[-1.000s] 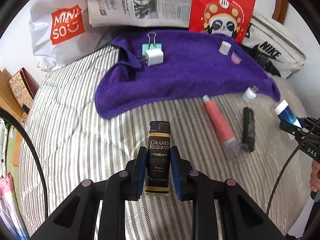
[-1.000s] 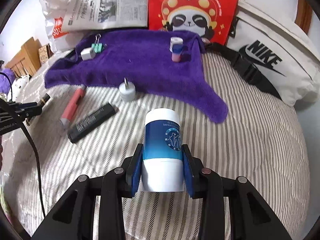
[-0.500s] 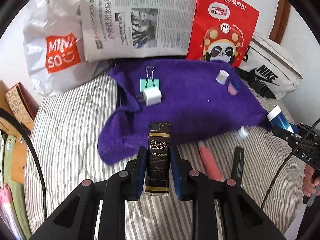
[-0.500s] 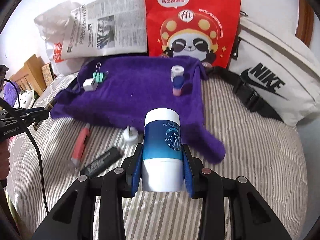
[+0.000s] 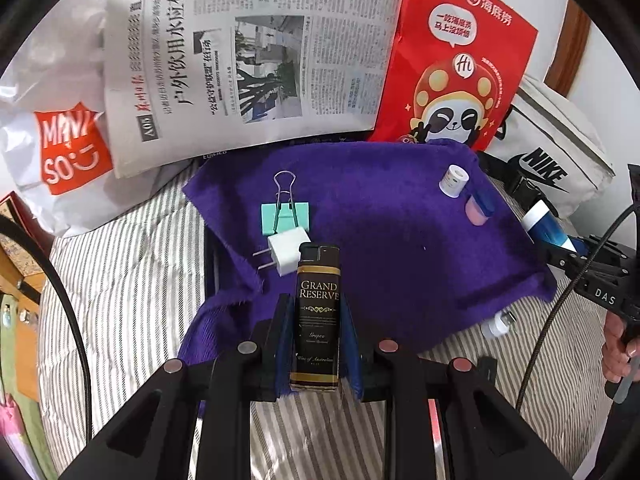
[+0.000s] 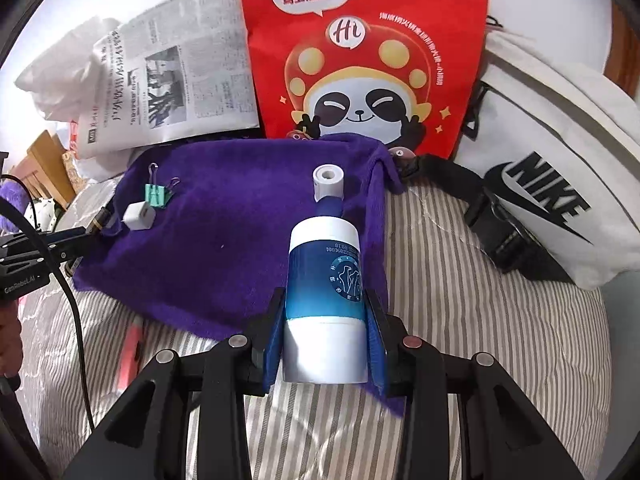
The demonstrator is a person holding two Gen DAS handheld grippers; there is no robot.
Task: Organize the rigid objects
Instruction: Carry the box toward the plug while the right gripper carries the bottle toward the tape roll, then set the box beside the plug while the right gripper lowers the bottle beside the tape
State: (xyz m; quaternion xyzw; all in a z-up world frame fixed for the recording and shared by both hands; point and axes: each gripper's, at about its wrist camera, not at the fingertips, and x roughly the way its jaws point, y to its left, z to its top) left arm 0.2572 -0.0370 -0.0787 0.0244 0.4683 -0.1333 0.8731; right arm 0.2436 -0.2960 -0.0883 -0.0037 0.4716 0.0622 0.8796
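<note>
My left gripper (image 5: pixel 318 340) pinches a black lighter (image 5: pixel 318 316) labelled "Grand Reserve" upright between its blue pads, held over the near edge of the purple towel (image 5: pixel 380 240). My right gripper (image 6: pixel 326 332) is clamped on a blue-and-white bottle (image 6: pixel 325 300), its white cap pointing away from me, above the towel's near right corner. On the towel, far left, lie a teal binder clip (image 5: pixel 285 216) and, just beside it on the near side, a white plug adapter (image 5: pixel 285 256) with prongs pointing left. Far right on the towel, a small white cylinder (image 6: pixel 328 182) stands touching a blue-and-pink piece (image 5: pixel 478 210) on its near side. A white plug (image 5: pixel 498 326) sits at the towel's near right edge on the striped bedding (image 6: pixel 480 300); a pink pen-like item (image 6: pixel 130 354) lies on the bedding near left, partly hidden. Behind the towel, left to right: a white Miniso bag (image 5: pixel 60 140), a newspaper (image 5: pixel 248 52), a red panda bag (image 6: pixel 360 60) and a white Nike bag (image 6: pixel 552 184). A person's hand (image 5: pixel 620 344) grips the right handle at the frame's right edge
</note>
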